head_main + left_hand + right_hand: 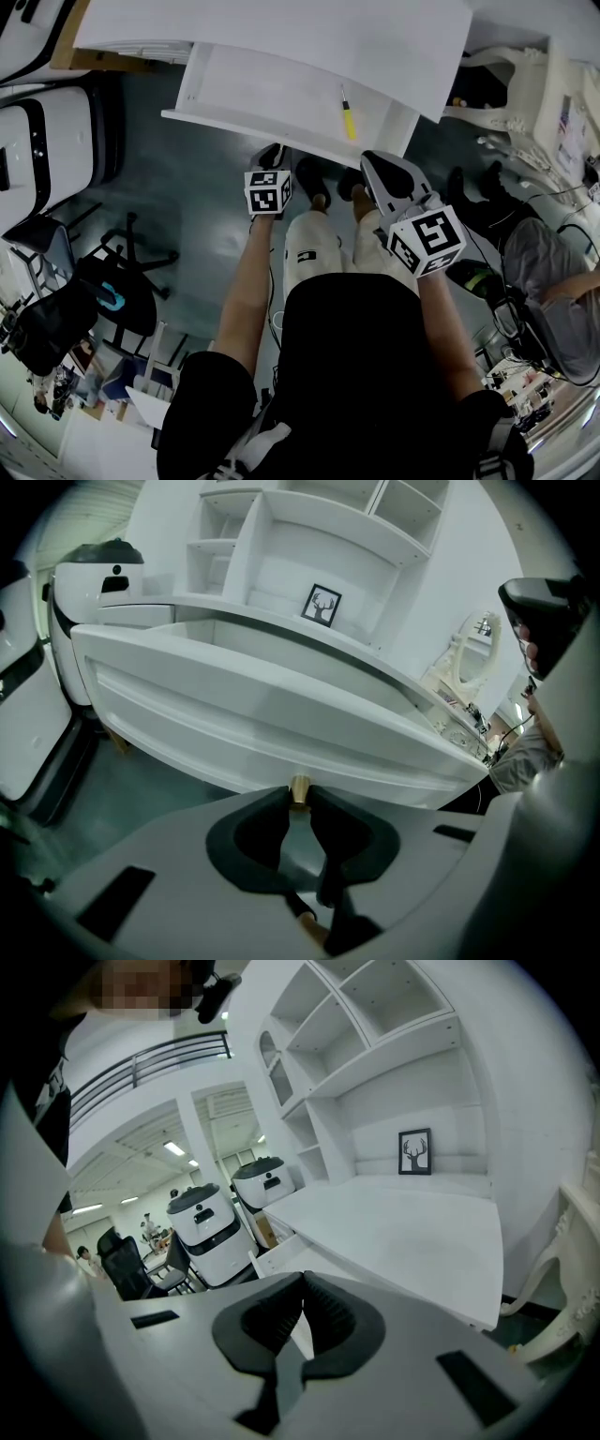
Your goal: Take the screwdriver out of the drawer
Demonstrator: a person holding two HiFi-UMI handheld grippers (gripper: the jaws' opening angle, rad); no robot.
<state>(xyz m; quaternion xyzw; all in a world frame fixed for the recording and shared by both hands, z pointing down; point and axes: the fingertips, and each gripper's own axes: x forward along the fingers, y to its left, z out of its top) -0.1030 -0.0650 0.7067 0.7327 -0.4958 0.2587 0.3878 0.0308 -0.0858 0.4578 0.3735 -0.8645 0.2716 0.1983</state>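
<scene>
Far to the left of our left gripper (pixel 271 157) stands a white rounded machine (pixel 47 141), with a black office chair (pixel 112 291) nearer to us on that same side.

The left gripper itself reaches up to the front of the open white drawer (pixel 262 94). In the left gripper view its jaws are pinched on the small brass knob (pixel 299 787) that sticks out of the drawer front (pixel 262 714). Beyond that gripper, past the desk top (pixel 281 28), we see white shelves and a framed deer picture (pixel 322 605) against the back wall.

The screwdriver (pixel 347 119) lies loose on the drawer floor, ahead of the left gripper and off to its right, close to the drawer's right wall. Its yellow handle is toward us and its thin shaft points away. Neither gripper touches it.

Our right gripper (pixel 368 161) hangs just on the near side of the drawer front, beside the left gripper, with the screwdriver a little ahead of its tips. In the right gripper view its jaws are pressed together with nothing between them, and it touches nothing.

Well off to the right of that gripper a person in a grey top (pixel 553 300) sits among cables.
</scene>
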